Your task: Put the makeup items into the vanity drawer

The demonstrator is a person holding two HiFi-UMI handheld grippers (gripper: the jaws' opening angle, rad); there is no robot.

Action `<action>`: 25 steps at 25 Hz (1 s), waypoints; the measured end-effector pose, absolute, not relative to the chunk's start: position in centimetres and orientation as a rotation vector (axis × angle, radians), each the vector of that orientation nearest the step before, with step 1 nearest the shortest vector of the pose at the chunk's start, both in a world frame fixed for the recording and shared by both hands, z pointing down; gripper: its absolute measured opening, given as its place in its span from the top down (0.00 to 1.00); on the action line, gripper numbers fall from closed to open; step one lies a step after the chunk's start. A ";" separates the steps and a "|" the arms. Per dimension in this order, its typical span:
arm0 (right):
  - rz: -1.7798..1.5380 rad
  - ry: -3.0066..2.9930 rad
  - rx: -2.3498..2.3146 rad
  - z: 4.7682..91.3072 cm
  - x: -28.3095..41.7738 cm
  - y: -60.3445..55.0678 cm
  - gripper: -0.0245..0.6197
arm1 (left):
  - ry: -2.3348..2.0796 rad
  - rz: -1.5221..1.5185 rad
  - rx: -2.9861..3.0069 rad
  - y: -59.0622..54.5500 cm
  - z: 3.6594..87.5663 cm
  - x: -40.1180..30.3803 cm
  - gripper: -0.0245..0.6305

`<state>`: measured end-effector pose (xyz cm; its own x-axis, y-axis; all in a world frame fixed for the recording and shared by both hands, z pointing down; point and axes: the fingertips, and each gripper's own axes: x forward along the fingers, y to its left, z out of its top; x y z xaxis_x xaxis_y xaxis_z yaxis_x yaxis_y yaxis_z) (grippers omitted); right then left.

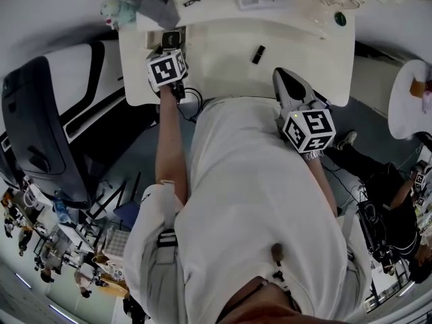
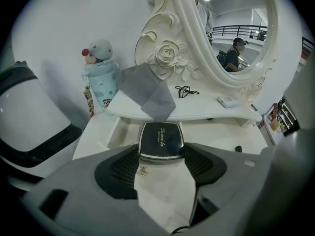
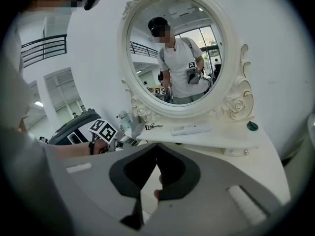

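Overhead, a person in a white shirt leans over a white vanity table [image 1: 223, 73], a two-jaw gripper in each hand. The left gripper [image 2: 161, 154] pinches a black compact case [image 2: 161, 139] with gold script on its lid, one jaw on each side, and holds it over the left end of the tabletop. Just left of the compact lies a sunken opening [image 2: 115, 132] below the raised shelf [image 2: 206, 109]; whether it is the vanity drawer cannot be told. A grey cloth [image 2: 147, 93] droops over the shelf edge straight beyond the compact, and a doll-topped bottle [image 2: 100, 77] stands at the shelf's left corner. An eyelash curler [image 2: 186, 91] rests on the shelf beneath the oval mirror [image 3: 174, 50], with a flat white case [image 3: 191, 129] farther right and a small green round item [image 3: 252, 126] near the right end. A black lipstick tube [image 1: 258, 54] lies alone on the lower tabletop, between the two grippers. The right gripper [image 3: 157, 145] hangs over the table's front right, its jaws pressed together at the tips and holding nothing.
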<state>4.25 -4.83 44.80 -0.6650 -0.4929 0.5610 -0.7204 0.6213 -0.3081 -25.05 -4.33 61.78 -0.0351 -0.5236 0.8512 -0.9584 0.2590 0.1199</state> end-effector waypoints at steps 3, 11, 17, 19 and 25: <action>0.738 -2.409 0.984 44.9 4.5 -5.2 0.96 | -1.650 0.651 1.360 -4.5 62.4 -25.2 0.51; 0.748 -2.394 0.982 45.3 4.0 -5.4 0.96 | -1.618 0.738 1.347 -5.1 63.8 -25.7 0.51; 0.764 -2.381 1.008 45.5 4.3 -5.6 0.96 | -1.642 0.735 1.351 -5.5 64.3 -26.0 0.51; 0.767 -2.379 1.013 45.5 4.4 -5.5 0.96 | -1.652 0.752 1.357 -5.5 64.5 -26.2 0.51; 0.767 -2.381 1.022 45.4 4.5 -5.4 0.96 | -1.671 0.767 1.373 -5.7 64.6 -26.3 0.51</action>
<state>4.55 -5.40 45.38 -0.6326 -0.5141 0.5792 -0.7555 0.5742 -0.3155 -26.25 -5.71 64.64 -0.0673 -0.4739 0.8780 -0.9747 0.2191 0.0435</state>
